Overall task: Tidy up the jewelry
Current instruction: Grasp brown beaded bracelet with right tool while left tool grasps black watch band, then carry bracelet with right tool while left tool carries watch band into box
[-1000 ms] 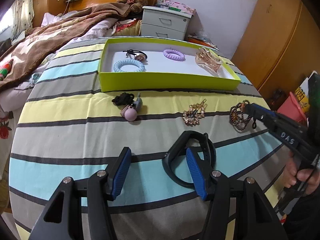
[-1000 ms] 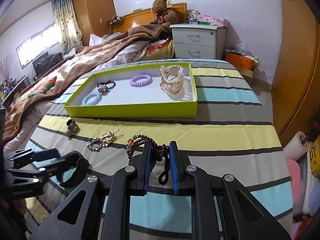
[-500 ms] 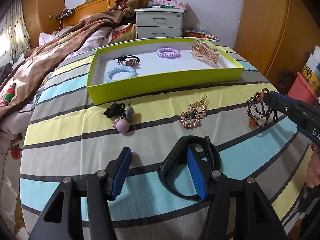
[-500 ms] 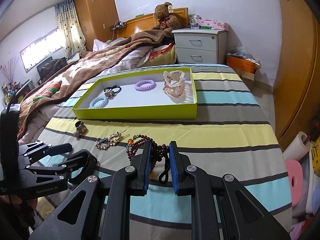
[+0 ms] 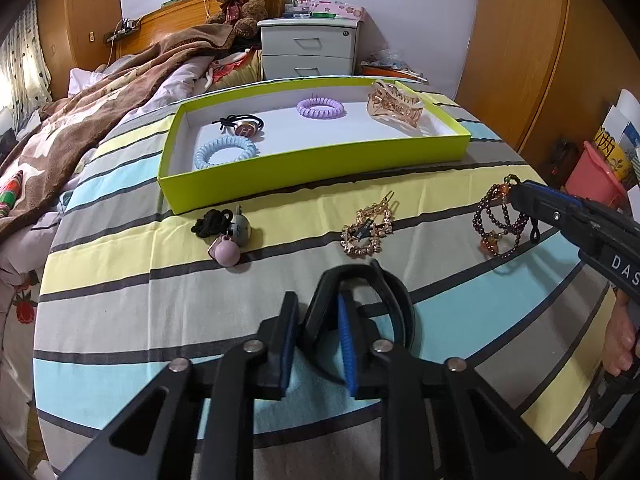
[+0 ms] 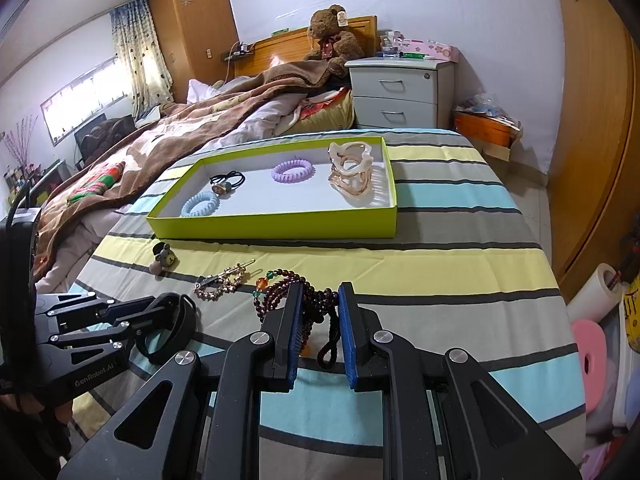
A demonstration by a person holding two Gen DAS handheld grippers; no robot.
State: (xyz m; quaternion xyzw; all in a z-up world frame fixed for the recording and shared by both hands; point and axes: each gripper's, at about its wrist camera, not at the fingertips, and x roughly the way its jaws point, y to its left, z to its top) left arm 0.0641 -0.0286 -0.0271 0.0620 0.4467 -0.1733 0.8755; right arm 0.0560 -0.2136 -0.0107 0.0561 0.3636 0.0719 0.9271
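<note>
A black bracelet [image 5: 396, 300] lies on the striped bedspread, and one side of it stands between the pads of my left gripper [image 5: 316, 340]. The jaws are closing and pinch that side. From the right wrist view the left gripper [image 6: 148, 316] reaches in at the lower left, around the same black bracelet [image 6: 184, 320]. My right gripper [image 6: 320, 336] is shut on a dark brown bead bracelet [image 6: 280, 292], whose loops hang from its tips [image 5: 520, 196]. The lime-green box [image 5: 312, 168] beyond holds a blue coil tie [image 5: 226, 152], a purple coil tie [image 5: 320, 109] and an amber claw clip [image 5: 394, 108].
A gold rhinestone hairpin [image 5: 366, 232] and a black hair tie with a bear and pink ball [image 5: 226, 236] lie in front of the box. A brown blanket [image 5: 100, 120] covers the bed's left. A white nightstand [image 5: 308, 48] stands behind, a pink bin [image 5: 596, 180] at right.
My left gripper's jaws have come together from wide apart onto one side of the black bracelet. The right gripper has kept its hold on the bead bracelet.
</note>
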